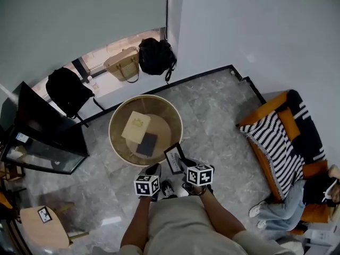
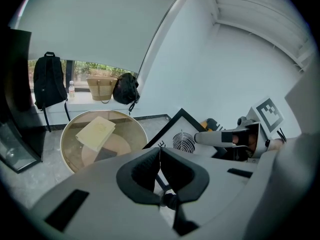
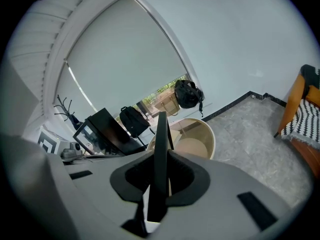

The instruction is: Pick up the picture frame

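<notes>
The picture frame (image 1: pixel 173 158) is black with a white mat and a leaf print (image 2: pixel 184 141). It is held off the floor in front of me, just this side of the round table. My right gripper (image 1: pixel 181 165) is shut on its lower edge. In the right gripper view the frame (image 3: pixel 161 139) stands edge-on between the pads. My left gripper (image 1: pixel 155 169) hangs just left of the frame, apart from it. Its jaws (image 2: pixel 159 156) are shut with nothing between them.
A round wicker table (image 1: pixel 118 141) holds a beige book (image 1: pixel 136 126) and a dark notebook (image 1: pixel 147 144). By the window sit black bags (image 1: pixel 156 56) and a woven handbag (image 1: pixel 122 64). A black screen (image 1: pixel 40 129) is at left. A person sits on an orange striped chair (image 1: pixel 281 137) at right.
</notes>
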A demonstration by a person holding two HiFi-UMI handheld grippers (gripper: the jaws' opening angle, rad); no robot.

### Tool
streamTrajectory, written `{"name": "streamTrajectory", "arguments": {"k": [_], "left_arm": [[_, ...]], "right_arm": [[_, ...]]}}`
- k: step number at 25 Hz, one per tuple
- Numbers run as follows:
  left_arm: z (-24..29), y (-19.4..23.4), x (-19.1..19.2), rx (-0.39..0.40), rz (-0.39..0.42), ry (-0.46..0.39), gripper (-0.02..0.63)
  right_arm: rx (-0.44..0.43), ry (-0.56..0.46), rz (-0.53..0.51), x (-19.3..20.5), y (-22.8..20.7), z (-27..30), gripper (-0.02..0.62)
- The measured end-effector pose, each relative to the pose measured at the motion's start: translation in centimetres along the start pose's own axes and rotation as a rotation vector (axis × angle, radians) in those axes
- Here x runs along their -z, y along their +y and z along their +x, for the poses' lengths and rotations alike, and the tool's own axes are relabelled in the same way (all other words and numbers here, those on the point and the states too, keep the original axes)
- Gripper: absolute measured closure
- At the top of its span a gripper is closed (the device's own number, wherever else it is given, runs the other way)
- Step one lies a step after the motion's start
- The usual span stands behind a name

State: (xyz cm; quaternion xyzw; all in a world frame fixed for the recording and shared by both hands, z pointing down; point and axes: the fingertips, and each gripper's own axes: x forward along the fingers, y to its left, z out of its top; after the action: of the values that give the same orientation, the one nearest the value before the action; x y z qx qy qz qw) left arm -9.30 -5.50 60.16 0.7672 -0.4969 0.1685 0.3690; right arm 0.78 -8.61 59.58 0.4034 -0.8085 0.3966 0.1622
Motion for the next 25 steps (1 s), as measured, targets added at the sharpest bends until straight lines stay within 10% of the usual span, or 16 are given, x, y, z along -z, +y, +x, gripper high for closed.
{"name": "streamTrajectory", "arguments": {"k": [25], "left_arm": [[0.5,0.5,-0.3,0.002,0.033,0.025,0.584]], "right_arm": [[0.012,-0.014,0.019,-0.8,-0.7,0.6,0.518]]}}
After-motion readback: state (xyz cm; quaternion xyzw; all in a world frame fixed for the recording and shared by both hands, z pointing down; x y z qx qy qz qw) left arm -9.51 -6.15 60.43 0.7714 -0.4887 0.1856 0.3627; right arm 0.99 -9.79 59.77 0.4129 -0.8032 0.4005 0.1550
